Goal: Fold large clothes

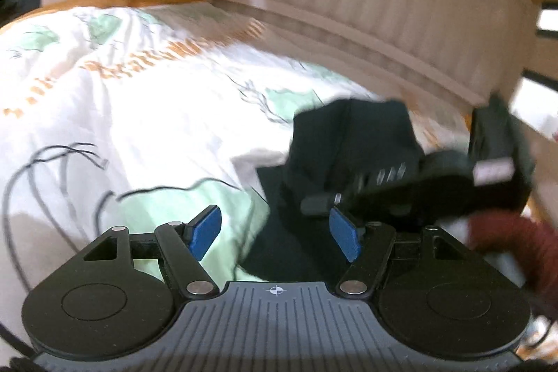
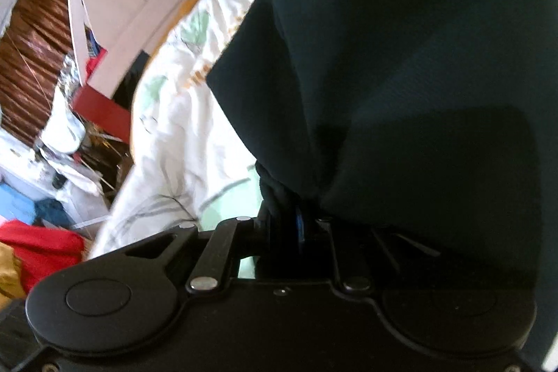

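A dark, near-black garment [image 2: 401,65] hangs bunched from my right gripper [image 2: 296,225], which is shut on a fold of it; the cloth drapes over the right jaw and fills most of the right wrist view. In the left wrist view the same garment [image 1: 345,142] rises in a peak above the bed, held up by the right gripper [image 1: 334,201]. My left gripper [image 1: 275,232] is open and empty, its blue pads [image 1: 205,229] apart, low over the bedding with the garment's lower edge between and beyond the fingers.
The bed is covered by a white duvet [image 1: 139,100] with green and orange prints. A white slatted headboard [image 1: 366,6] curves behind. Thin cables [image 1: 52,169] lie on the duvet at left. Cluttered floor and red cloth [image 2: 42,246] lie beside the bed.
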Demonstrator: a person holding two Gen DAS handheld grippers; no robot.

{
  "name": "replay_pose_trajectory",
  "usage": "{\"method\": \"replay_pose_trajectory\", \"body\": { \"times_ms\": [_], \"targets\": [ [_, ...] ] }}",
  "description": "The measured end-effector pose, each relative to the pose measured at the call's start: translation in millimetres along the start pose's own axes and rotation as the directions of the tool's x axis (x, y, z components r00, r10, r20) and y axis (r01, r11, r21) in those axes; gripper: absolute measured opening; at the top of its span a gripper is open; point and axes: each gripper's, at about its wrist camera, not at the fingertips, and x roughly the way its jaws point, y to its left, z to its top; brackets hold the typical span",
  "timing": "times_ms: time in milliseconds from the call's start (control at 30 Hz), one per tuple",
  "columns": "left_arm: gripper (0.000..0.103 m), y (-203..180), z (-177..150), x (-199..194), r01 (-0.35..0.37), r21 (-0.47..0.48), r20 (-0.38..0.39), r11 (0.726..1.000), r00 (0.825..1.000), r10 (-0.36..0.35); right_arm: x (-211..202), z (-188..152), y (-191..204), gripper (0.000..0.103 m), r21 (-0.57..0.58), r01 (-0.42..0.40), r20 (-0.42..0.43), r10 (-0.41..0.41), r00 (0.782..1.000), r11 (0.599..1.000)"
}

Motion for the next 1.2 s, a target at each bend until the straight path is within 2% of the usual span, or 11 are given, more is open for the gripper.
{"method": "replay_pose_trajectory", "body": {
  "times_ms": [67, 167, 267, 333, 533, 600, 733, 900, 967, 1033, 1200],
  "targets": [
    [0.067, 1.2, 0.8, -1.3, -0.005, -0.012, 0.013, 1.000, 1.000, 0.005, 7.4, -2.0, 0.5, 0.027, -0.010, 0.007, 0.017, -0.007, 1.000, 1.000],
    [0.067, -4.6, 1.9, -1.7, 0.004, -0.005, 0.005, 1.000, 1.000, -0.004, 4.5, -1.6, 0.2, 0.044, -0.008, -0.056, 0.065, 0.057, 0.996, 0.998],
    [0.067, -11.5, 0.9, -12.3, 0.018, 0.036, 0.032, 0.999, 0.999, -0.019, -11.7, -0.1, -1.1, 0.068, 0.033, -0.186, 0.112, 0.182, 0.977, 0.982],
    [0.068, -15.4, 0.2, -20.7, 0.026, 0.074, 0.064, 0.997, 0.997, -0.031, -26.1, 2.5, 9.2, 0.084, -0.009, -0.215, 0.141, 0.214, 0.967, 0.977],
    [0.068, -50.2, -5.6, -15.1, 0.085, 0.217, 0.091, 0.973, 0.990, -0.107, -86.9, 13.3, 25.3, 0.095, -0.113, -0.237, 0.259, 0.258, 0.931, 0.965],
    [0.068, -60.1, -8.5, -6.7, 0.115, 0.255, 0.074, 0.960, 0.988, -0.139, -112.2, 15.6, 21.9, 0.095, -0.142, -0.173, 0.314, 0.210, 0.926, 0.975],
    [0.068, -71.5, -8.8, 26.9, 0.147, 0.299, 0.025, 0.943, 0.986, -0.162, -138.4, 9.0, 23.1, 0.100, -0.185, 0.049, 0.412, 0.032, 0.911, 0.982],
    [0.069, -70.2, -16.3, 75.7, 0.111, 0.317, -0.085, 0.942, 0.992, -0.089, -160.2, -4.9, 14.2, 0.102, -0.157, 0.245, 0.489, -0.140, 0.861, 0.957],
    [0.077, -60.3, -24.4, 93.8, 0.089, 0.309, -0.135, 0.947, 0.990, -0.049, -157.3, -6.2, 10.8, 0.102, -0.125, 0.320, 0.478, -0.226, 0.849, 0.939],
    [0.083, -47.4, -27.1, 102.7, 0.105, 0.273, -0.149, 0.956, 0.987, -0.066, -153.8, -4.2, 4.9, 0.102, -0.106, 0.357, 0.455, -0.274, 0.847, 0.928],
    [0.083, -42.9, -26.7, 99.9, 0.121, 0.270, -0.155, 0.955, 0.985, -0.081, -131.2, 9.1, -2.8, 0.102, -0.096, 0.357, 0.414, -0.289, 0.863, 0.929]
  ]
}}
